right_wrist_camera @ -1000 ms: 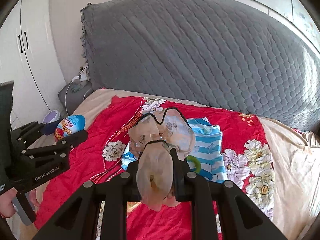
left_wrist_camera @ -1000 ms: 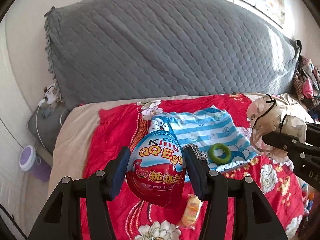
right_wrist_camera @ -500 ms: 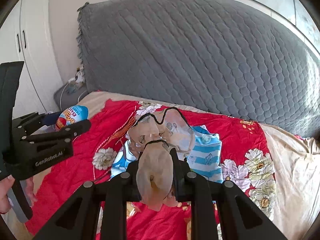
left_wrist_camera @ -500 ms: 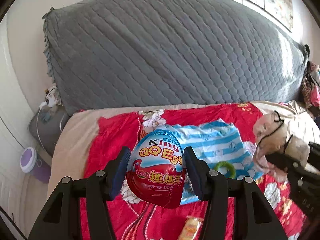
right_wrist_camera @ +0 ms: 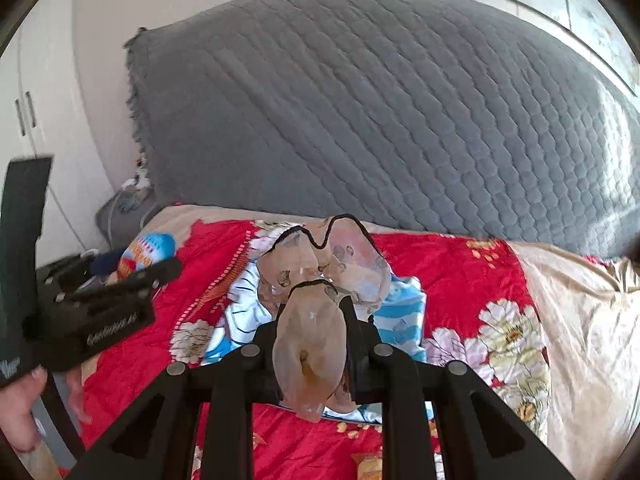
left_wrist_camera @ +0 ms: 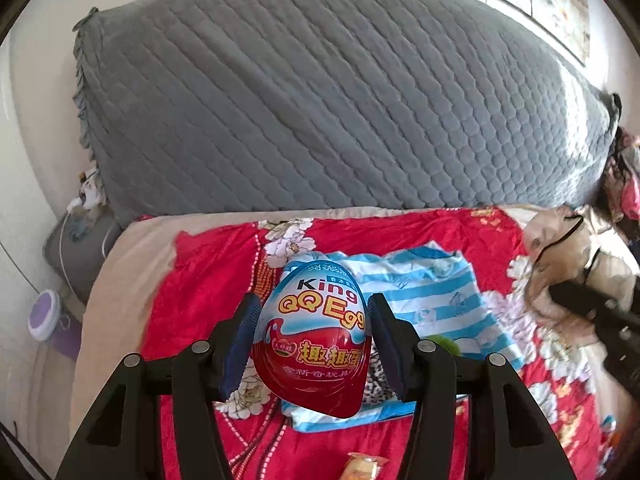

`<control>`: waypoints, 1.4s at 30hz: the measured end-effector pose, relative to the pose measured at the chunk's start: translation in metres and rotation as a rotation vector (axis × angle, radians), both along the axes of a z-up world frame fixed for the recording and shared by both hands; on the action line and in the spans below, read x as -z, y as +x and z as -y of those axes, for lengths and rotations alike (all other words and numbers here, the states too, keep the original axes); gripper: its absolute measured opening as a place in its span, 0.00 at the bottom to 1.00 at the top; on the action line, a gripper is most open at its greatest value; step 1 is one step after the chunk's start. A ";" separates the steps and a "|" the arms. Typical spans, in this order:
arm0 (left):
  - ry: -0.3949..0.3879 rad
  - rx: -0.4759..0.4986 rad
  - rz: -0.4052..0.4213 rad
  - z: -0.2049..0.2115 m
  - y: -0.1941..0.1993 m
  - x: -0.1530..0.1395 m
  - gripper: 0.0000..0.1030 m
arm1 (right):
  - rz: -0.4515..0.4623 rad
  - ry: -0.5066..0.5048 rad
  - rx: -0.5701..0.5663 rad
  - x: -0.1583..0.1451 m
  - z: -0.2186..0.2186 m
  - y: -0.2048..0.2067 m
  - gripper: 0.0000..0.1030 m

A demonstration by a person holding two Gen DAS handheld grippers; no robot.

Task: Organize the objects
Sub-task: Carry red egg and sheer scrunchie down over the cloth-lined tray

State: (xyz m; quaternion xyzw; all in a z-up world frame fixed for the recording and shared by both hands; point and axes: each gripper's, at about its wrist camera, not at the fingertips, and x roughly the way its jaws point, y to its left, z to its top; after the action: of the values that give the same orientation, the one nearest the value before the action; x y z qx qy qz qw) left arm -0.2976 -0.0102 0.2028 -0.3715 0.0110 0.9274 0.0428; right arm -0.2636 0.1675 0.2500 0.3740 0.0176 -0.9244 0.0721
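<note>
My left gripper [left_wrist_camera: 312, 332] is shut on a red and blue toy egg [left_wrist_camera: 314, 340] marked "King QQ Egg", held above the bed. The right wrist view shows that egg [right_wrist_camera: 150, 250] and the left gripper [right_wrist_camera: 132, 276] at the left. My right gripper [right_wrist_camera: 312, 320] is shut on a sheer beige garment with black trim [right_wrist_camera: 316, 344], which bunches up over its fingers. That garment [left_wrist_camera: 568, 248] and the right gripper's dark body appear at the right edge of the left wrist view. A blue striped shirt [left_wrist_camera: 432, 292] lies on the red floral blanket [left_wrist_camera: 208, 280] below.
A green ring [left_wrist_camera: 444, 345] lies partly hidden on the striped shirt. A yellow snack packet [left_wrist_camera: 362, 468] sits near the bed's front. A large grey quilted headboard cover [left_wrist_camera: 320, 100] rises behind. A purple bin [left_wrist_camera: 46, 316] stands by the bed's left. A hand [right_wrist_camera: 24, 404] grips the left tool.
Both grippers have moved over the bed toward the headboard, still holding the egg and the garment. The shirt, ring and snack packet slid lower in both views.
</note>
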 end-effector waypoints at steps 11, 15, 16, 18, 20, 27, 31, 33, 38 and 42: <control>-0.002 0.020 0.024 -0.011 -0.012 0.027 0.56 | -0.003 0.015 -0.006 0.016 -0.003 -0.009 0.21; 0.006 0.021 0.013 -0.015 -0.017 0.029 0.56 | -0.003 -0.001 0.004 0.023 -0.003 -0.016 0.21; 0.006 0.022 0.008 -0.016 -0.017 0.031 0.56 | -0.005 -0.001 0.006 0.025 -0.003 -0.016 0.21; 0.008 0.023 0.007 -0.018 -0.018 0.036 0.56 | -0.007 -0.002 0.005 0.029 -0.004 -0.018 0.21; 0.007 0.030 0.025 -0.020 -0.021 0.044 0.56 | -0.004 0.005 0.007 0.033 -0.005 -0.020 0.21; 0.017 0.031 0.045 -0.024 -0.029 0.057 0.56 | 0.006 0.006 0.017 0.045 -0.010 -0.030 0.21; 0.021 0.028 0.056 -0.027 -0.034 0.065 0.56 | 0.013 0.005 0.017 0.049 -0.011 -0.035 0.21; 0.027 0.019 0.061 -0.028 -0.036 0.067 0.56 | 0.020 0.009 0.022 0.053 -0.012 -0.038 0.21; 0.027 0.032 0.071 -0.033 -0.040 0.074 0.56 | 0.019 -0.002 0.029 0.059 -0.016 -0.045 0.21; 0.024 0.039 0.066 -0.034 -0.043 0.076 0.56 | 0.023 0.003 0.022 0.065 -0.015 -0.049 0.21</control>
State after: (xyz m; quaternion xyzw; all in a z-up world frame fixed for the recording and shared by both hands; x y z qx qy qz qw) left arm -0.3404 0.0233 0.1271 -0.4010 0.0056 0.9137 0.0659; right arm -0.3125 0.1822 0.1849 0.3851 0.0143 -0.9207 0.0617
